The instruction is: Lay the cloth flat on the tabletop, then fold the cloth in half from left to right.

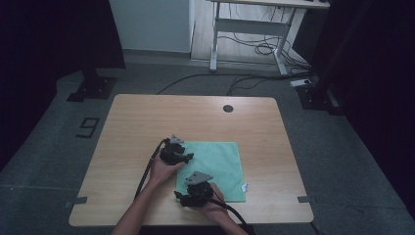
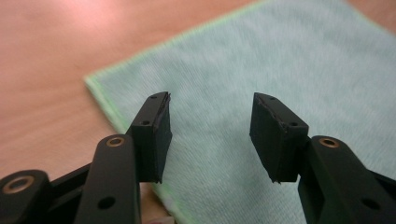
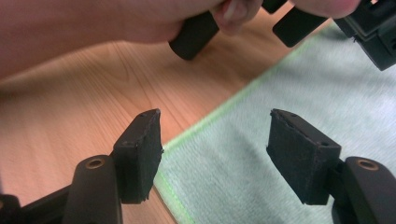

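Both grippers, left point(image 1: 188, 157) and right point(image 1: 177, 197), jaws open and empty over green microfibre cloth point(image 1: 222, 161)'s left edge; next, probably pinch that edge to fold.

Both forearms come in from the near edge, bare, w/ a black tool in each hand. Left hand point(image 1: 161, 171) holds the left tool point(image 1: 187, 157) further forward; its two pads stand apart, nothing between them. Right hand point(image 1: 211, 203) holds the right tool point(image 1: 178, 197) nearer to the person, pointing toward the left side, jaws also apart and not gripping. The two tools are near each other, not touching.
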`<state>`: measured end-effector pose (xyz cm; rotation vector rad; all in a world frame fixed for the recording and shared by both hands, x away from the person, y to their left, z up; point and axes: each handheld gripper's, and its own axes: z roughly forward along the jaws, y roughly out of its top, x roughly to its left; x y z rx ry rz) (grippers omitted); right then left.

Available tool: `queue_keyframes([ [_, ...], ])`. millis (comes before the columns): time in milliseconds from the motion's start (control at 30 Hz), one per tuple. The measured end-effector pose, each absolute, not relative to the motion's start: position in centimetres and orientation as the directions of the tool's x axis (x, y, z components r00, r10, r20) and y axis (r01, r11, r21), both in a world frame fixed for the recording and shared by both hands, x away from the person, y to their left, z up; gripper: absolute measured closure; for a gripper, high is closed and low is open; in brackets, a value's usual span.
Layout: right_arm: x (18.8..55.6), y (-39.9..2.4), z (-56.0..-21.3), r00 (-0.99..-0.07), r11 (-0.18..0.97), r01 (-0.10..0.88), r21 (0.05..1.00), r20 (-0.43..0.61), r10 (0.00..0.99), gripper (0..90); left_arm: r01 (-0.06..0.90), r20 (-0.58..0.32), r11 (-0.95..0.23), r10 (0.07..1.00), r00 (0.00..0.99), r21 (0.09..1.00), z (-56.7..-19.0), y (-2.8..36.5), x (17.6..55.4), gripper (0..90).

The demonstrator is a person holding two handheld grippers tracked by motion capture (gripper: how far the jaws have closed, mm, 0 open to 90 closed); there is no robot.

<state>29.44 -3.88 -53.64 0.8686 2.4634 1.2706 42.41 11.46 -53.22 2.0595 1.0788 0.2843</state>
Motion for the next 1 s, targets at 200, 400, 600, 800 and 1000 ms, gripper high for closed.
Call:
queue_keyframes([
  [200,29.6,-4.1,-52.9,-0.814,0.447,0.372,0.813,0.055,0.578,35.1,0.601,-0.151,-0.307,0.793,0.590,0.738,-51.8,12.6,43.3,46.4],
  [400,29.6,-4.1,-53.0,-0.824,0.447,0.363,0.818,0.058,0.563,35.3,0.608,-0.139,-0.308,0.806,0.575,0.732,-51.5,13.3,43.7,43.0],
  [600,29.5,-3.9,-53.2,-0.835,0.456,0.352,0.817,0.055,0.547,35.7,0.622,-0.132,-0.303,0.822,0.554,0.722,-51.9,13.8,44.4,43.2],
  [800,29.5,-4.0,-53.3,-0.833,0.453,0.351,0.819,0.053,0.550,38.1,0.622,-0.121,-0.301,0.831,0.543,0.723,-52.0,14.2,44.9,44.1],
  [1000,29.5,-3.7,-53.6,-0.843,0.468,0.352,0.811,0.057,0.535,40.6,0.629,-0.103,-0.310,0.841,0.531,0.713,-52.3,13.7,45.9,49.1],
])
